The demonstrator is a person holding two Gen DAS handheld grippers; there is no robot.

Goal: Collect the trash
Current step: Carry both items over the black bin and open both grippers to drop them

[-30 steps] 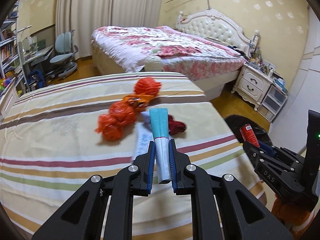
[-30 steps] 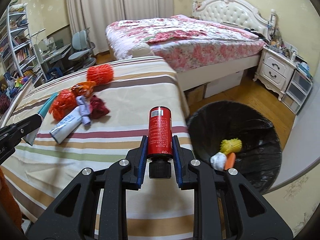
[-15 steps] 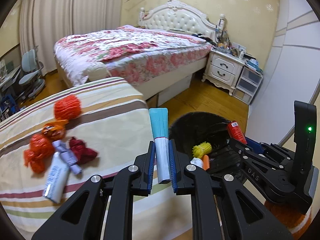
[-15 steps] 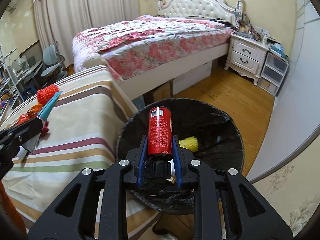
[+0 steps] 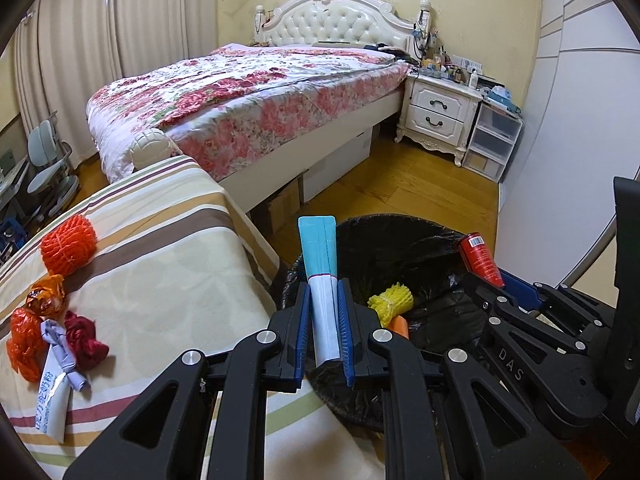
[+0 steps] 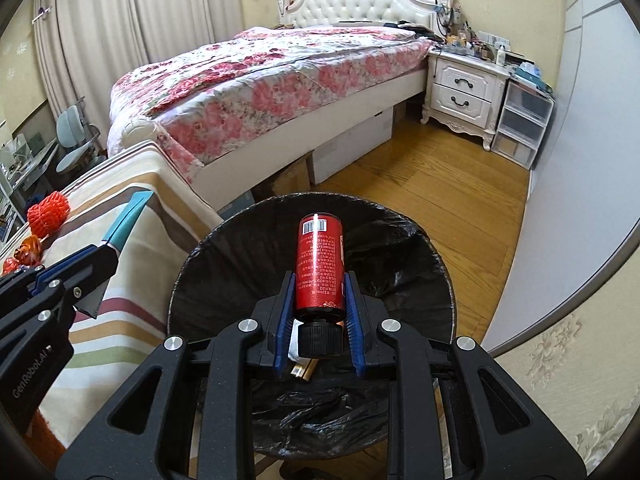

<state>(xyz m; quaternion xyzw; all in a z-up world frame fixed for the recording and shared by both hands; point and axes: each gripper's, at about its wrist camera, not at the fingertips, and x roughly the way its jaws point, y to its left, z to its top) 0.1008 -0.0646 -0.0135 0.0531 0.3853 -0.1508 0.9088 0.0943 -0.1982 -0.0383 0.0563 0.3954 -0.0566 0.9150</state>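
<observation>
Left tool (image 5: 324, 320): jaws closed on a white and teal tube (image 5: 321, 280), gripped at the white end, teal crimped end pointing to 12 o'clock. The tube tip sits over the near-left rim of the black-lined trash bin (image 5: 400, 240); the tool body is over the corner of the striped bench (image 5: 168, 264).

Right tool (image 6: 319, 312): jaws closed on a red bottle (image 6: 319, 268), black cap toward the camera, barcode end pointing to 12 o'clock. The bottle is directly above the open bin (image 6: 224, 240), inside the rim outline. In the left view the same bottle (image 5: 478, 258) shows at 3 o'clock over the far-right side of the bin.

Inside the bin: yellow foam net (image 5: 391, 300) and an orange piece (image 5: 398, 326) just beside it, at the bottom.

On the bench at 9 o'clock: orange foam net ball (image 5: 69, 245), orange wrapper (image 5: 46, 294), crumpled orange bag (image 5: 24, 344), dark red wad (image 5: 84, 338), lilac paper twist (image 5: 64, 354), white sachet (image 5: 52, 404). The last five are clustered and touching; the net ball sits apart, at 12 o'clock from them.
</observation>
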